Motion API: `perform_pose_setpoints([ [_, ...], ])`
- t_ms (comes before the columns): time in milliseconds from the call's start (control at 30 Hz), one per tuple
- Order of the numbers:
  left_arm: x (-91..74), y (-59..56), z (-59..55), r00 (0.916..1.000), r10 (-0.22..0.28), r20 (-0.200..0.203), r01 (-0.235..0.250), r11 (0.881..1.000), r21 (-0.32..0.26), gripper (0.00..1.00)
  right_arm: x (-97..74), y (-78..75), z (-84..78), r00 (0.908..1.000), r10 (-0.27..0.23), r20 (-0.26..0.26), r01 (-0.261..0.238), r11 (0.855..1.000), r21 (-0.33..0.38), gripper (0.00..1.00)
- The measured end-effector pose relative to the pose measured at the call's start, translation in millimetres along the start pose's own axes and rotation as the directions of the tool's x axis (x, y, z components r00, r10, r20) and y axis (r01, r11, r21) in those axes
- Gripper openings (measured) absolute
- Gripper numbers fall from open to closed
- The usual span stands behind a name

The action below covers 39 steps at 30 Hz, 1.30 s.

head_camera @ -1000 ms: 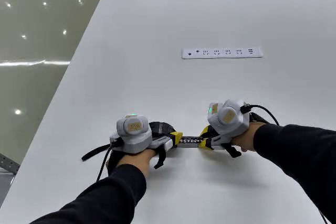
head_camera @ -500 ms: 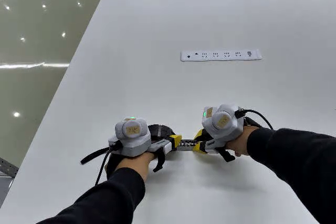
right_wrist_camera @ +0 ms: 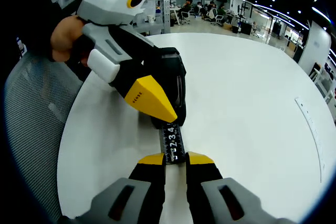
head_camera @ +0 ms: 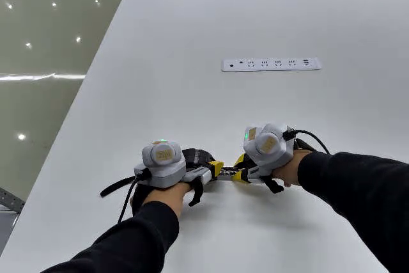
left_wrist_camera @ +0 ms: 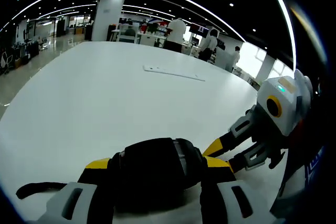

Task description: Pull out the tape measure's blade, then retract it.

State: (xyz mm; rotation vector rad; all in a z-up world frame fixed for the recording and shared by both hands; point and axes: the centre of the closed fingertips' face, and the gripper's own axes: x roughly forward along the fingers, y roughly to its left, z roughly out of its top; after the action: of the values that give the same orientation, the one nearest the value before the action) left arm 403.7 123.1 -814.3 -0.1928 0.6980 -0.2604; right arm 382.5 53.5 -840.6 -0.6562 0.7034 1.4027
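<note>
The left gripper's [left_wrist_camera: 157,165] jaws clamp the tape measure case [right_wrist_camera: 172,77], the right gripper's [right_wrist_camera: 175,159] jaws pinch the short blade [right_wrist_camera: 171,141] just beside the case, probably best fed in straight and slowly.

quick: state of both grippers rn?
Left gripper: shut on the tape measure case.
Right gripper: shut on the blade, with a short length showing out of the case.
</note>
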Motion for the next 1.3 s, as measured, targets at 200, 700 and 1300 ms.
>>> perform_pose_setpoints([
  [200, 0.4, -0.2, 0.1, 1.0, -0.002, 0.0, 0.002, 1.0, -0.003, 0.62, 7.8, 2.1, 9.6, 0.9999, 0.003, 0.017, -0.003, 1.0, 0.003, 0.09],
  [700, 2.2, 0.5, 0.0, 1.0, -0.008, -0.006, 0.008, 1.0, -0.009, 0.63, 16.8, 2.6, 18.7, 0.9994, 0.007, 0.034, -0.007, 1.0, 0.004, 0.09],
  [1300, 0.0, -0.5, 0.6, 1.0, -0.009, -0.004, 0.008, 1.0, -0.011, 0.63, 17.5, 7.5, 21.2, 0.9996, 0.003, 0.03, -0.003, 1.0, -0.007, 0.1],
])
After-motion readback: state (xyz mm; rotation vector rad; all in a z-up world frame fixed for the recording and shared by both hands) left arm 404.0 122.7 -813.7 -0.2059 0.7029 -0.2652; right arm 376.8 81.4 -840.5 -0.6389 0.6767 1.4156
